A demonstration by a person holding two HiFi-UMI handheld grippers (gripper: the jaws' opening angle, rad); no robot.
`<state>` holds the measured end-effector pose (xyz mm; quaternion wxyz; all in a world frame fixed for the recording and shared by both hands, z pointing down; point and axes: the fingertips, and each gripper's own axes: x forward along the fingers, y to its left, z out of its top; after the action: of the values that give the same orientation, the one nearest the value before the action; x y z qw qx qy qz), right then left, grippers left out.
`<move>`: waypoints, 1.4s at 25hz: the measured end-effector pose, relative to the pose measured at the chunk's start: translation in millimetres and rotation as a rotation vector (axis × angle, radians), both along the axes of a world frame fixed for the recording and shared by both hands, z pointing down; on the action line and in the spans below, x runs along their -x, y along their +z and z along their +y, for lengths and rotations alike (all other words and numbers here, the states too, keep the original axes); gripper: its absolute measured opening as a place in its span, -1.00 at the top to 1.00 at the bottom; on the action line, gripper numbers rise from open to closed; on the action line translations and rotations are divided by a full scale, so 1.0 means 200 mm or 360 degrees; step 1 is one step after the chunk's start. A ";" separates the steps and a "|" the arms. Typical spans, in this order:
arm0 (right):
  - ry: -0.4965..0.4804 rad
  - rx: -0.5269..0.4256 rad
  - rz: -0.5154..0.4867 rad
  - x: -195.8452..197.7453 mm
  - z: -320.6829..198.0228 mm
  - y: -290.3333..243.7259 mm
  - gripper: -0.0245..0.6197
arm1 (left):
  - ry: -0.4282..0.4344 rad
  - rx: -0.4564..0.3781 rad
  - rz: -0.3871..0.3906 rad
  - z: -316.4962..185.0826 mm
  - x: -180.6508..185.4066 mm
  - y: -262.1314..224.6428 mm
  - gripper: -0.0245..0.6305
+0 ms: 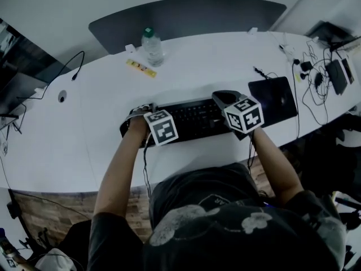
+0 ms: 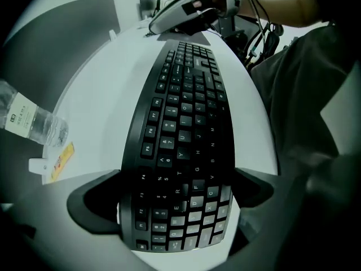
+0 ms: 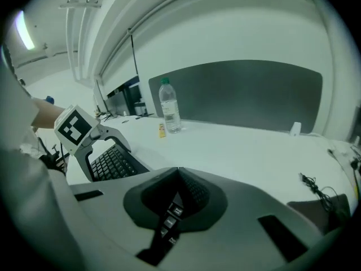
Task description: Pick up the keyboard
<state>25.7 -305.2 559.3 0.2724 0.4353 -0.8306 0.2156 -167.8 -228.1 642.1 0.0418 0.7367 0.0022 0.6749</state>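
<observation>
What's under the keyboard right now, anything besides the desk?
Only white table shows around the keyboard. The patch directly beneath is covered by the keyboard itself, so nothing there can be seen.

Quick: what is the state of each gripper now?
Left gripper: jaws astride the keyboard; whether they press it cannot be told.
Right gripper: closed on the keyboard's edge.

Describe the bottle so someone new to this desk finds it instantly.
Start at the long white desk; near its far edge, before the dark grey divider panel, stands a clear water bottle. It's the only tall thing there, green-capped, a yellow strip beside it.
</observation>
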 end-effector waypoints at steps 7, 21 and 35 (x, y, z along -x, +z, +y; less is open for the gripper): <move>-0.0873 0.0500 -0.0150 0.22 -0.03 0.04 0.41 | -0.0003 -0.0155 -0.0034 0.00 0.00 -0.03 -0.87; -0.1852 0.1751 -0.0084 0.41 0.29 0.30 0.25 | -0.0019 -0.0241 -0.0069 -0.01 0.00 -0.04 -0.87; -0.1786 0.1609 0.0039 0.44 0.35 0.25 0.60 | -0.0033 -0.0532 0.0088 0.01 0.00 -0.14 -0.87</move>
<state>-62.0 -235.2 609.2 0.5170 -0.2286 -0.7245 0.3945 -167.1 -225.8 613.3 -0.0743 0.7517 -0.1166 0.6449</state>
